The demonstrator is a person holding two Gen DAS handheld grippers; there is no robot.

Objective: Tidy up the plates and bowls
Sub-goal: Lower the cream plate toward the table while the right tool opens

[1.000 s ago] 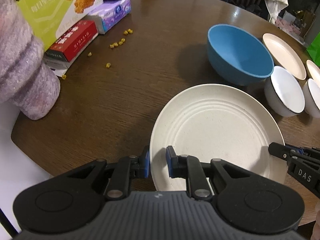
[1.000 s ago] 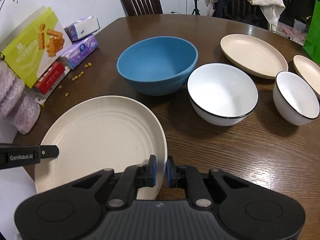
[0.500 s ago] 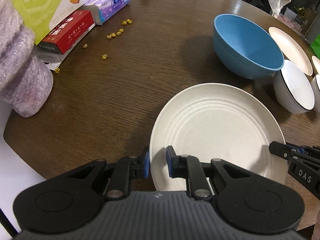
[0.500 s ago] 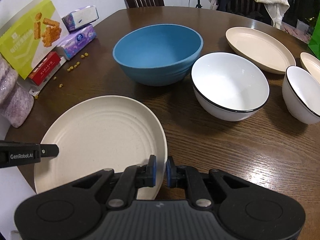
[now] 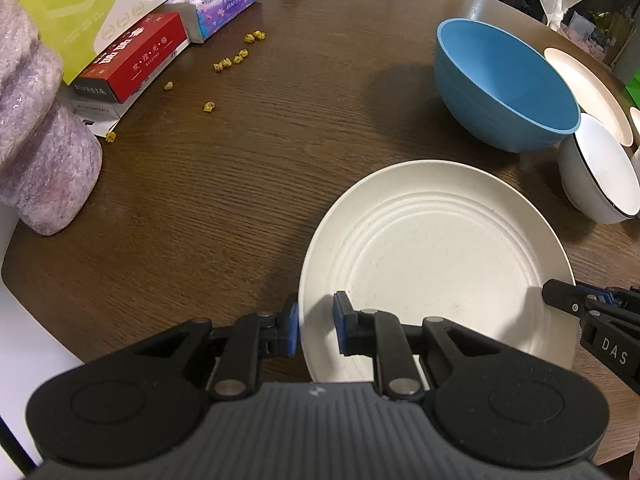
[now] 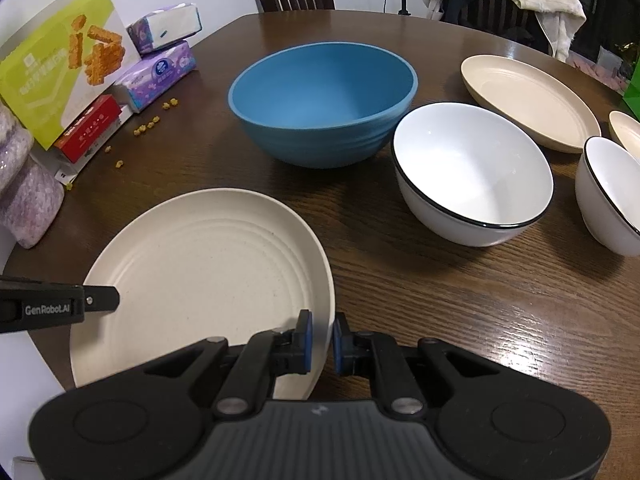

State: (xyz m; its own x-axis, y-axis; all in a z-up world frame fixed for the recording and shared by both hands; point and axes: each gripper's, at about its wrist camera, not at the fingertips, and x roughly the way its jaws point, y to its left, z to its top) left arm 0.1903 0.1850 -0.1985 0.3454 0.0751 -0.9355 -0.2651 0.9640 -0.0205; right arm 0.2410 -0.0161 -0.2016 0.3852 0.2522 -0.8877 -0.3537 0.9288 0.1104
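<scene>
1. Along the left edge of the round wooden surface [image 6: 460, 292]: purple fuzzy bundle [image 5: 36, 152], red box [image 5: 132, 60], green snack box [image 6: 60, 64], two purple tissue packs [image 6: 158, 76], yellow crumbs [image 5: 232, 60] scattered beside them.
2. At the near edge: cream ridged plate [image 6: 208, 272], pinched on both sides.
3. Left tongs [image 5: 316, 326] clamped on the plate's left rim, blue pads on either side of the rim.
4. Right tongs [image 6: 321, 340] pressed onto the plate's right rim.
5. Behind the plate, mid-surface: big blue bowl [image 6: 324, 100], upright.
6. Just right of it: white bowl with black rim [image 6: 472, 172], then a second white bowl [image 6: 612, 196].
7. Toward the far right edge: beige plate [image 6: 528, 100], another beige plate [image 6: 626, 128] partly cut off.
</scene>
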